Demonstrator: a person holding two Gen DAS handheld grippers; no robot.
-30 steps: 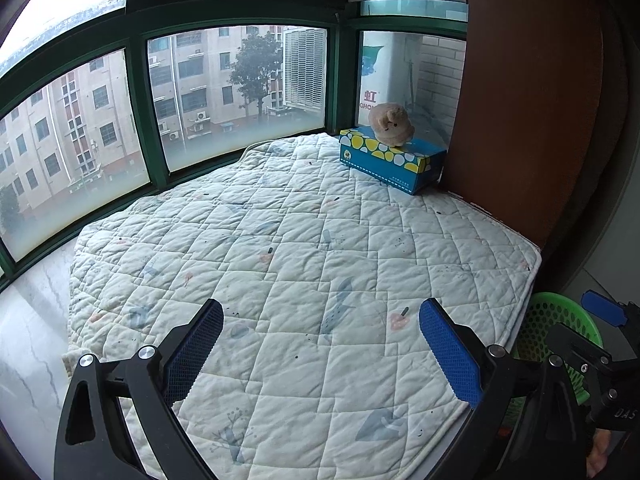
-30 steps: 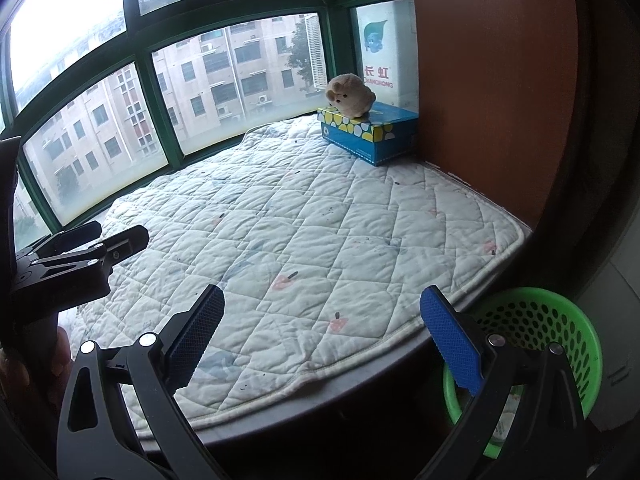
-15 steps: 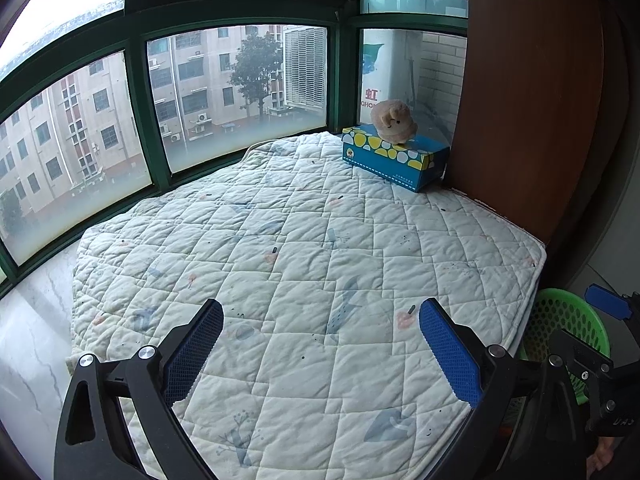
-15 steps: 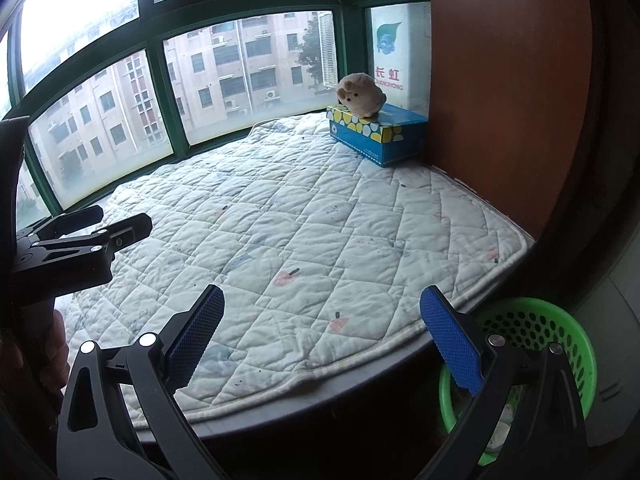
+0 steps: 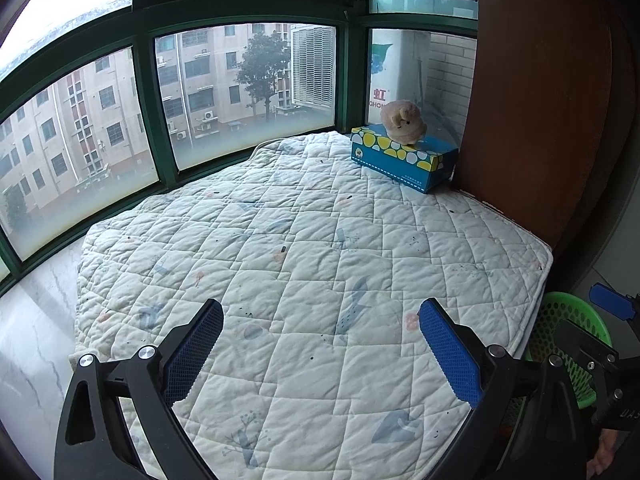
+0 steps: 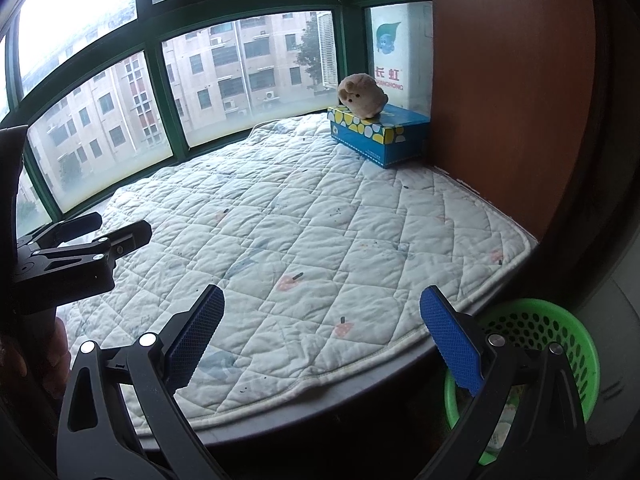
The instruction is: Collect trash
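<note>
Both grippers, left (image 5: 320,344) and right (image 6: 322,334), jaws wide, empty. Quilted mat (image 5: 312,248) shows no trash; green basket (image 6: 560,332) below its near-right edge (contents pale, unclear). Scan mat edges before withdrawing.

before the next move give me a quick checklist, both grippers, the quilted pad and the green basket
1. Left gripper open and empty: ok.
2. Right gripper open and empty: ok.
3. Round green perforated plastic basket in view, on the floor beside the pad's edge: ok.
4. Trash to pick on the white quilted pad: cannot tell, only small dark specks show.
5. Blue and yellow spotted tissue box with the beige plush toy sitting on top, far from both grippers: ok.
</note>
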